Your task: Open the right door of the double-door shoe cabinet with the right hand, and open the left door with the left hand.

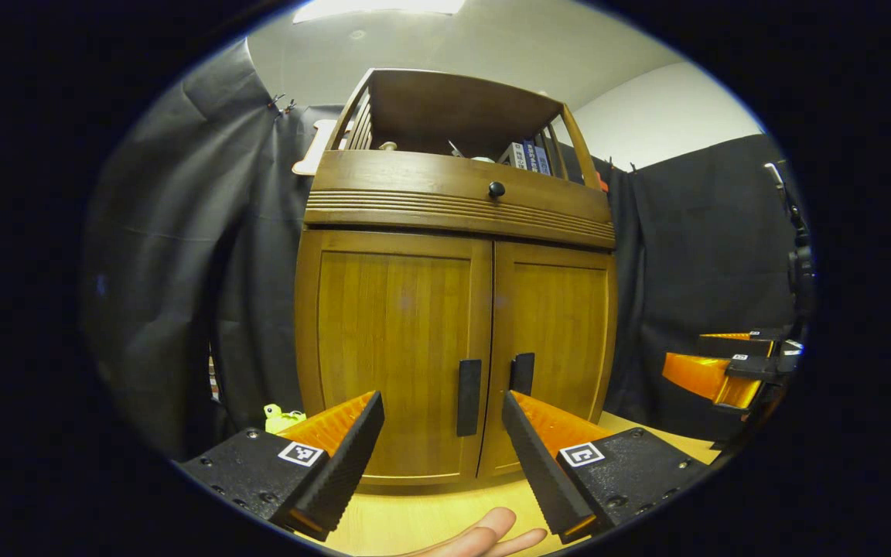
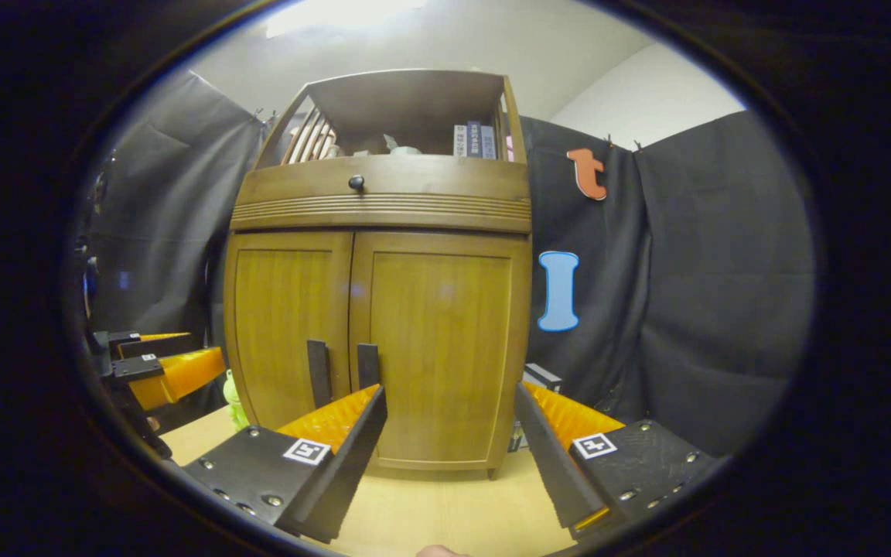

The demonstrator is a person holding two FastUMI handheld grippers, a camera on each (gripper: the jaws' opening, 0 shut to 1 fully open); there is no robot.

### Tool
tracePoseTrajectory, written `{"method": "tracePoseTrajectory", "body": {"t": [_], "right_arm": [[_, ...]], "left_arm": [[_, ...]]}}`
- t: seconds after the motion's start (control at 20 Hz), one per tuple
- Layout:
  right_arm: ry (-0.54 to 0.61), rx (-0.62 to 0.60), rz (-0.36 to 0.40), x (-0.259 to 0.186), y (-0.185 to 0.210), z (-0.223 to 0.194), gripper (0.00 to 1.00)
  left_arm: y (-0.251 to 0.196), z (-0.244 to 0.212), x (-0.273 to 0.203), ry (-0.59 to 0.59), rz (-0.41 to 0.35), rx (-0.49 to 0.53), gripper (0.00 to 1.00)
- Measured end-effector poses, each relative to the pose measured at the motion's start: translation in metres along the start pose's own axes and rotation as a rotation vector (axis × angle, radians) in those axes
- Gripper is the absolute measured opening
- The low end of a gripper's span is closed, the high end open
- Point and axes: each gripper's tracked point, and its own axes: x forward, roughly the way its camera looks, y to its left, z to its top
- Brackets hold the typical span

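In the left gripper view the shoe cabinet [image 1: 457, 309] fills the centre of the frame with both doors closed, and the left gripper [image 1: 442, 456] at the bottom has its fingers spread wide, holding nothing, while the right gripper [image 1: 724, 367] hangs at the right edge. In the right gripper view the cabinet stands centre-left, its right door [image 2: 438, 348] and left door [image 2: 287, 325] shut, their handles [image 2: 343, 371] side by side low in the middle. The right gripper at the bottom is spread and apart from the cabinet, and the left gripper sits at the left edge.

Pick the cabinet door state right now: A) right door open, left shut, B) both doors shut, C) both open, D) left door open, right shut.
B: in the right gripper view both doors of the shoe cabinet sit flush and meet at the centre seam, with the left door handle and right door handle side by side, and the right tongs open, short of them.
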Motion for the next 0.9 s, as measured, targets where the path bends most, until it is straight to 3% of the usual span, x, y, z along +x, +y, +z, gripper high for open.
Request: {"method": "tracePoseTrajectory", "body": {"t": [0.05,0.1,0.15,0.2,0.35,0.5,0.55,0.6,0.65,0.7,0.9], "right_arm": [[-0.005,0.007,0.002,0.007,0.003,0.001,0.99],[-0.012,0.014,0.003,0.015,0.005,0.002,0.98],[-0.018,0.016,0.012,0.026,0.01,0.004,0.94],[-0.02,0.011,0.024,0.036,0.015,0.004,0.98],[0.0,-0.008,0.059,0.072,0.038,-0.002,0.94],[0.027,-0.011,0.102,0.11,0.065,-0.017,1.0],[0.045,-0.006,0.115,0.12,0.072,-0.026,0.94],[0.064,-0.002,0.128,0.131,0.082,-0.035,0.98],[0.09,-0.013,0.134,0.142,0.091,-0.047,0.98],[0.111,-0.028,0.13,0.15,0.095,-0.058,0.98],[0.2,-0.077,0.093,0.172,0.103,-0.099,0.94]], "left_arm": [[-0.001,0.001,0.0,-0.001,-0.003,-0.003,0.95],[0.0,-0.001,0.001,0.002,-0.005,-0.004,0.91],[0.001,-0.003,0.002,0.009,-0.002,-0.001,0.91],[0.001,-0.005,0.002,0.016,0.005,-0.002,0.91],[0.003,-0.007,0.003,0.026,0.017,-0.012,0.91],[0.004,-0.009,0.005,0.032,0.023,-0.008,0.92],[0.003,-0.009,0.005,0.034,0.021,-0.006,0.92],[0.003,-0.009,0.006,0.034,0.018,-0.003,0.91],[0.003,-0.008,0.006,0.034,0.013,-0.001,0.95],[0.002,-0.007,0.007,0.032,0.01,-0.002,0.91],[0.003,-0.009,0.01,0.041,0.014,-0.01,0.91]]}}
